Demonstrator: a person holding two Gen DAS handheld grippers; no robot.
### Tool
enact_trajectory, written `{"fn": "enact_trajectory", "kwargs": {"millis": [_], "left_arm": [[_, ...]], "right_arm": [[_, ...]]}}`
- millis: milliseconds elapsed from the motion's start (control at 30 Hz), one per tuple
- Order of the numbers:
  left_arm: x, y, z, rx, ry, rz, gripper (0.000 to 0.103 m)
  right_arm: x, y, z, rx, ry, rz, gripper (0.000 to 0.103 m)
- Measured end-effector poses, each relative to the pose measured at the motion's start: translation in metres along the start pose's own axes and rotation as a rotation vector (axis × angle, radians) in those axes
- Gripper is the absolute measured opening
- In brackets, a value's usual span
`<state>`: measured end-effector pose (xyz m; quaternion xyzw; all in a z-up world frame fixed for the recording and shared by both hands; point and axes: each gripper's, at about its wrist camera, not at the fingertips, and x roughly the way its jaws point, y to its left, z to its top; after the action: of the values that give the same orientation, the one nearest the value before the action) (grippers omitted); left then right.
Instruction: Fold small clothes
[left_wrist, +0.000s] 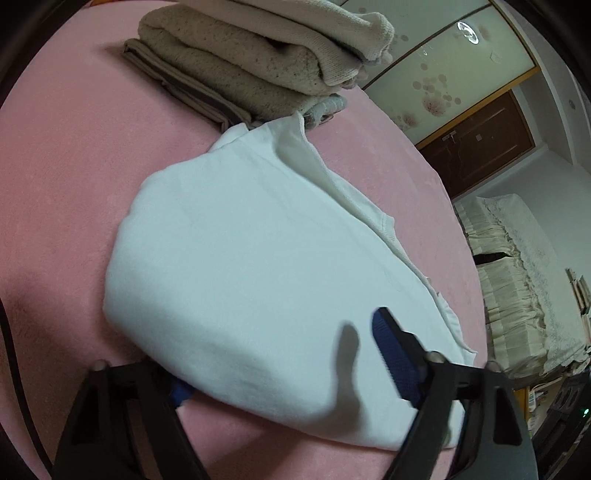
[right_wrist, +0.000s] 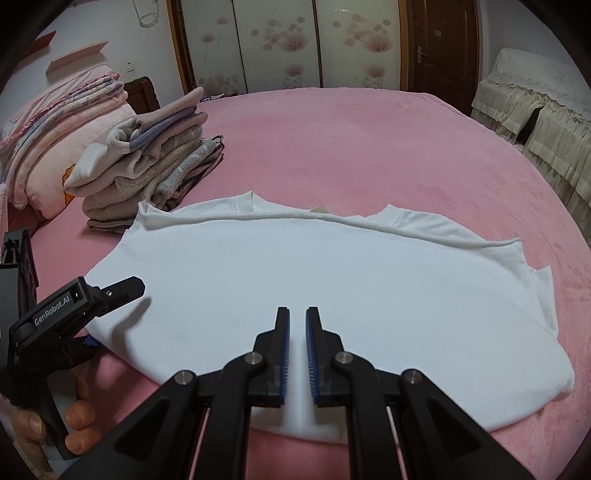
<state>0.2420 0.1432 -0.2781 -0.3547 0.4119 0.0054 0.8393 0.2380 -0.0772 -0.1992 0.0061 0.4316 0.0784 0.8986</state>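
A white T-shirt (right_wrist: 314, 280) lies folded over on the pink bed cover (right_wrist: 351, 147); it also shows in the left wrist view (left_wrist: 251, 266). My left gripper (left_wrist: 280, 354) is open, with one finger under the shirt's folded edge and the other finger (left_wrist: 397, 354) above the cloth. In the right wrist view the left gripper (right_wrist: 110, 314) stands at the shirt's left edge. My right gripper (right_wrist: 296, 347) hovers over the shirt's near edge with its jaws a narrow gap apart and nothing between them.
A stack of folded clothes (right_wrist: 147, 162) sits at the shirt's far left, also in the left wrist view (left_wrist: 258, 62). Pink pillows (right_wrist: 55, 129) lie behind the stack. A cloth-covered cabinet (right_wrist: 535, 103) stands beyond the bed's right edge.
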Motion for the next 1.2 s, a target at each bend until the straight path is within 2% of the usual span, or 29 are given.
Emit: {"fn": "enact_trajectory", "kwargs": {"millis": [33, 100, 167, 233, 333, 567, 767, 900, 1033, 1200], "left_arm": [[0.002, -0.002, 0.001, 0.007, 0.001, 0.014, 0.046], [0.002, 0.0, 0.005, 0.001, 0.003, 0.019, 0.028], [-0.003, 0.0, 0.008, 0.012, -0.002, 0.014, 0.022], [-0.01, -0.007, 0.007, 0.068, -0.026, 0.041, 0.018], [-0.023, -0.031, 0.007, 0.168, -0.083, 0.088, 0.017], [-0.045, -0.096, 0.004, 0.359, -0.178, 0.095, 0.016], [-0.055, -0.155, -0.003, 0.498, -0.213, 0.076, 0.016], [-0.049, -0.207, -0.016, 0.564, -0.198, 0.025, 0.015], [-0.029, -0.262, -0.049, 0.629, -0.148, -0.025, 0.015], [0.018, -0.317, -0.121, 0.732, -0.017, -0.052, 0.015]], "right_arm": [[0.003, 0.001, 0.003, -0.001, 0.002, 0.001, 0.009], [0.009, 0.002, 0.006, -0.004, 0.005, -0.005, 0.009], [0.016, 0.002, 0.008, 0.0, 0.014, -0.009, 0.009], [0.022, 0.002, 0.007, 0.005, 0.023, -0.007, 0.009], [0.033, 0.004, 0.002, -0.002, 0.055, -0.013, 0.009], [0.047, 0.001, -0.008, -0.016, 0.093, -0.015, 0.009], [0.03, -0.027, -0.006, 0.096, 0.092, 0.069, 0.009], [0.0, -0.067, -0.008, 0.157, 0.039, 0.054, 0.009], [-0.034, -0.124, -0.02, 0.219, -0.002, -0.01, 0.009], [-0.062, -0.187, -0.042, 0.284, -0.02, -0.091, 0.009]]}}
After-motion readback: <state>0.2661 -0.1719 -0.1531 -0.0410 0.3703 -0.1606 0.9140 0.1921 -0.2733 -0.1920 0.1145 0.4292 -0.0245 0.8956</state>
